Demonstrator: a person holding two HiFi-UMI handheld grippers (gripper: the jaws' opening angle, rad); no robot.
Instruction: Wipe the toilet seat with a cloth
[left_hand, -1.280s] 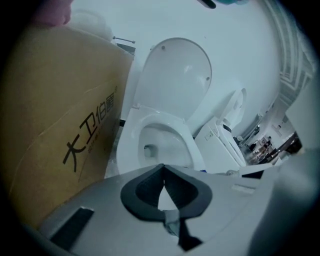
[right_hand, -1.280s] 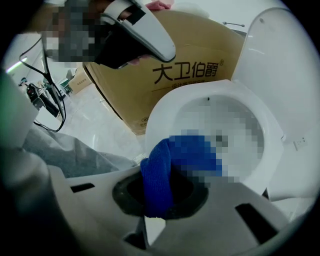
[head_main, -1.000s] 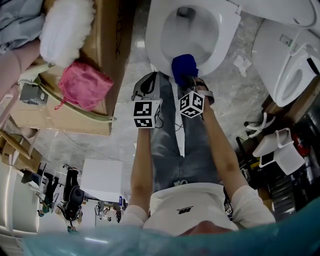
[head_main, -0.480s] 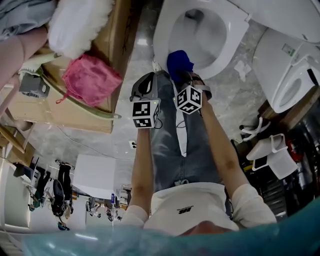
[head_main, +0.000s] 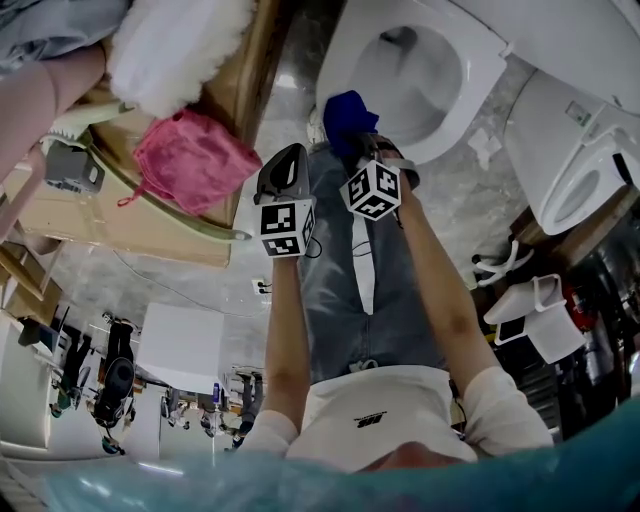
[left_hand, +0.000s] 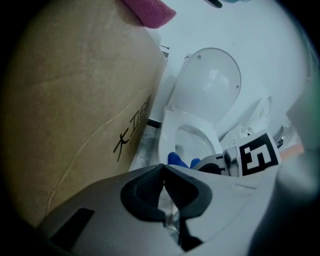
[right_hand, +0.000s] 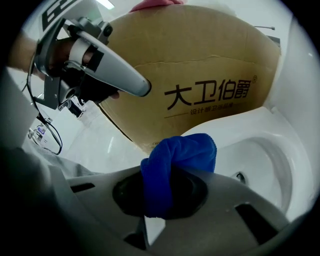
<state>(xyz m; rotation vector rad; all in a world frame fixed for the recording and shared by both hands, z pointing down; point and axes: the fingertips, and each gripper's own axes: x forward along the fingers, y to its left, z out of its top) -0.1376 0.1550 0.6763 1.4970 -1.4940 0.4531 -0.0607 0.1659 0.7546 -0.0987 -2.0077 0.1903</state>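
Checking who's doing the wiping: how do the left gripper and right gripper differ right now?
The left gripper is shut on nothing; the right gripper is shut on a blue cloth. The left gripper sits beside the cardboard box, short of the toilet seat; the right gripper is at its near rim. Both are shut.

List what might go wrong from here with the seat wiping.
1. The blue cloth is only a bunched wad pinched in the right gripper, beside the open bowl. Drag on the toilet seat might pull it loose into the bowl.
2. The cloth pokes out as a small lump, so the hard jaws may scrape the seat.
3. The cardboard box stands close on the left, and the shut, empty left gripper could bump it.
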